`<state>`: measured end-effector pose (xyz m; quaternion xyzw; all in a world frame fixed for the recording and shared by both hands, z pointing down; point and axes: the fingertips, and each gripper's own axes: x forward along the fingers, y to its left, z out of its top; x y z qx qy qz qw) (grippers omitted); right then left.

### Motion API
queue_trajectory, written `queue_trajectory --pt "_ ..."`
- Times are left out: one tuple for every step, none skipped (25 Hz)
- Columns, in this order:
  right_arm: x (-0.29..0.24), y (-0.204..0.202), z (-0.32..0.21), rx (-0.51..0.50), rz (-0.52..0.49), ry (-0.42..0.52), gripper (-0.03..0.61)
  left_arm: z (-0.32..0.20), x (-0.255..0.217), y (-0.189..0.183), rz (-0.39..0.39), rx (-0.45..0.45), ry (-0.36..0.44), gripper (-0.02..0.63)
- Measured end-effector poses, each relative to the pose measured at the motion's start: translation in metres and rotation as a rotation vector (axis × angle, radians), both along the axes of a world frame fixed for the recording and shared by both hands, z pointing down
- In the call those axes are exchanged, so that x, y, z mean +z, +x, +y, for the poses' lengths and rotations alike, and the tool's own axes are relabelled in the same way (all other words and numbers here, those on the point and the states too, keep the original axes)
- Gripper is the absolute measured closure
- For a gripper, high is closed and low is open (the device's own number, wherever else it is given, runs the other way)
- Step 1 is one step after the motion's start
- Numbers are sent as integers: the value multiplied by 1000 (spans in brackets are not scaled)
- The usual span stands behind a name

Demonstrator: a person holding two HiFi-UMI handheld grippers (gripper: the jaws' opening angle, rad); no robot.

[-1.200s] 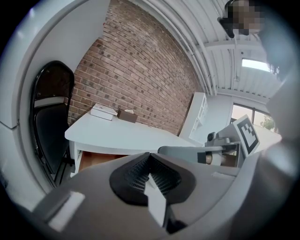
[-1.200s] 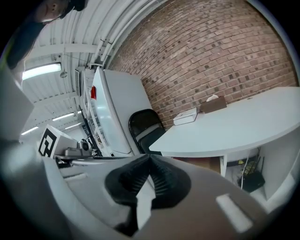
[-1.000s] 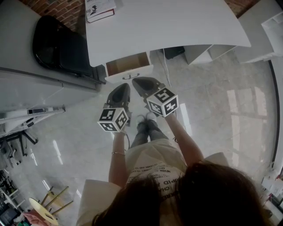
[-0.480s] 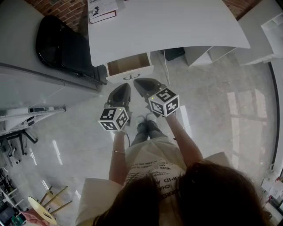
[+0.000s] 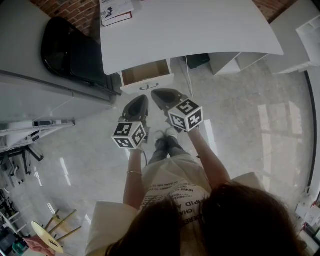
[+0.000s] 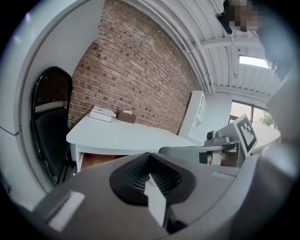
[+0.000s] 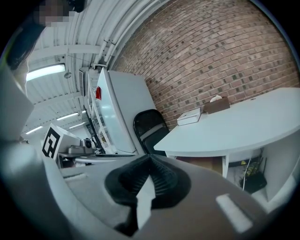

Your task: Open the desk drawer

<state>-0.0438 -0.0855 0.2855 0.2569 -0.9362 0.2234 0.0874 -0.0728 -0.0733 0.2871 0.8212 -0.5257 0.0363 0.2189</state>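
The white desk (image 5: 200,27) has its drawer (image 5: 146,76) pulled out at the front left corner, showing a bare brown wooden inside and a dark handle on its white front. My left gripper (image 5: 139,101) and right gripper (image 5: 161,95) hover side by side just in front of the drawer, touching nothing. Both are shut and hold nothing. In the left gripper view the desk (image 6: 122,137) stands ahead with the drawer's brown opening (image 6: 101,160) under its top. The right gripper view shows the desk (image 7: 234,126) from the other side.
A black folding chair (image 5: 70,52) stands left of the desk, against a grey wall panel. A white book (image 5: 115,11) and a small brown box (image 6: 125,116) lie at the desk's back edge. White shelving (image 5: 300,35) stands at the right. The floor is glossy tile.
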Motion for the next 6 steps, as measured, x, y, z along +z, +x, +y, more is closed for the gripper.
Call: queue_trajectory --pt "0 0 0 -2 0 -1 575 0 0 0 0 -1 -1 620" --pt "0 0 0 -2 -1 -3 575 1 1 -1 -1 -2 -2 620" --pt "0 0 0 -2 -2 -4 575 1 1 -1 -1 -3 -3 620" --pt "0 0 0 -3 -3 -5 575 1 1 -1 -1 -4 -4 620" --pt "0 0 0 -3 -3 -5 577 1 1 -1 0 -5 -4 620" --pt "0 0 0 -4 -3 -5 577 1 1 -1 0 -6 -5 620"
